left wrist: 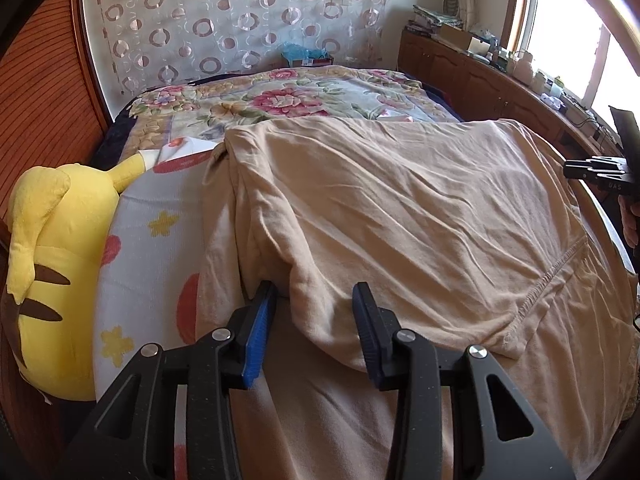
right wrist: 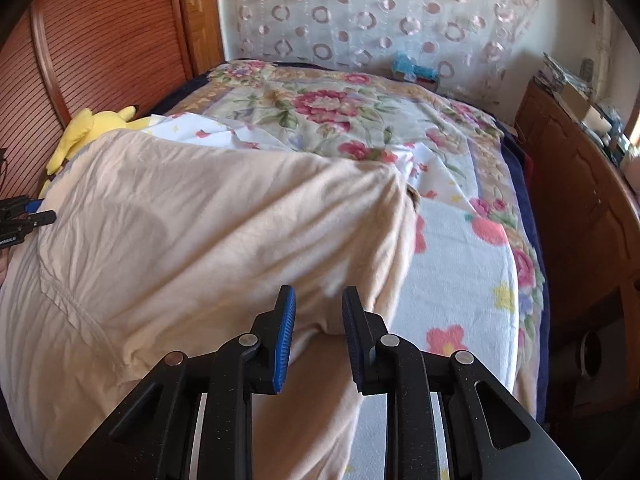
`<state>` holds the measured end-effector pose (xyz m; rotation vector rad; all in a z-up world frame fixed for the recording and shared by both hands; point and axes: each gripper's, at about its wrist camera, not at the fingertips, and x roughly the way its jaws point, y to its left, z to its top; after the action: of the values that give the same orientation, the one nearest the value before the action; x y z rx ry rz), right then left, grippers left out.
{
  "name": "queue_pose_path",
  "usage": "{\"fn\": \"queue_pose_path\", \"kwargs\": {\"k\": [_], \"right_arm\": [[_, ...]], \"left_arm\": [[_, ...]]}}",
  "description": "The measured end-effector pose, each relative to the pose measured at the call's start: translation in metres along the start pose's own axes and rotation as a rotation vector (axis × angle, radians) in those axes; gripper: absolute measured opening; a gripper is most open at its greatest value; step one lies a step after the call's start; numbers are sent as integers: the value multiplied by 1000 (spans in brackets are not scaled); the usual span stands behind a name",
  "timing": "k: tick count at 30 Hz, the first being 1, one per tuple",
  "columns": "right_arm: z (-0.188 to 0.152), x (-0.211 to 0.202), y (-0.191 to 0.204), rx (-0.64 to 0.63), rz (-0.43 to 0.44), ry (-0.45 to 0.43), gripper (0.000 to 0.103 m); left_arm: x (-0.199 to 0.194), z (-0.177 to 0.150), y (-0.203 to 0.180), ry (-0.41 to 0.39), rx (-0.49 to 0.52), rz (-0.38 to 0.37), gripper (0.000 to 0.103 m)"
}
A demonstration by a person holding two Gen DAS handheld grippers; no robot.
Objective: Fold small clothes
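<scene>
A beige garment (left wrist: 400, 208) lies spread and partly folded over on the bed; it also shows in the right wrist view (right wrist: 192, 224). My left gripper (left wrist: 316, 296) is open, its blue-padded fingers (left wrist: 260, 332) on either side of a folded-over fabric edge without pinching it. My right gripper (right wrist: 318, 300) is open too, its fingers (right wrist: 286, 332) straddling a bulge of the garment's edge. The right gripper also shows at the right edge of the left wrist view (left wrist: 592, 170); the left gripper shows at the left edge of the right wrist view (right wrist: 28, 216).
A yellow plush toy (left wrist: 52, 264) lies at the bed's left side against a wooden headboard (left wrist: 44, 100). A floral bedspread (right wrist: 320, 112) and a white flowered sheet (right wrist: 452, 256) cover the bed. A wooden cabinet (right wrist: 580, 216) with clutter runs along the right.
</scene>
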<state>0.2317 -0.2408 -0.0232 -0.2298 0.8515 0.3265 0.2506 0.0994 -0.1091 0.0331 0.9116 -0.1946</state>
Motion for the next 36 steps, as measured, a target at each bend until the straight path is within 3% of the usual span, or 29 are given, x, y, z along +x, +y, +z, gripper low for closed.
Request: {"fn": "queue_pose_path", "kwargs": {"k": [2,9,18,23,25,27,28,36], "right_arm": [[-5,0,-6,29,-37,9,25],[-13,3,-10,93,44,56,29],[1,19,-30,201,75,0,34],[2,30,-24,189,96,2,34],[4,32,-22,158,78,5,34],[5,32,-18,126,80,4,13],[7,31,-14,107,76,3,10],[11,-4,-2,7,62,-89,6]], "left_arm": [[0,0,0,0,-1,-1,41],[0,0,0,0,-2,2,41],[-2,0,1,11,12,-2,40],[-3,3,3,23,11,-33,13],[-3,4,3,22,18,-35,8],[-4,4,0,14,21,-29,5],[-5,5,-2,7,27,-24,5],[-35,15,0,-89,24,-22,3]]}}
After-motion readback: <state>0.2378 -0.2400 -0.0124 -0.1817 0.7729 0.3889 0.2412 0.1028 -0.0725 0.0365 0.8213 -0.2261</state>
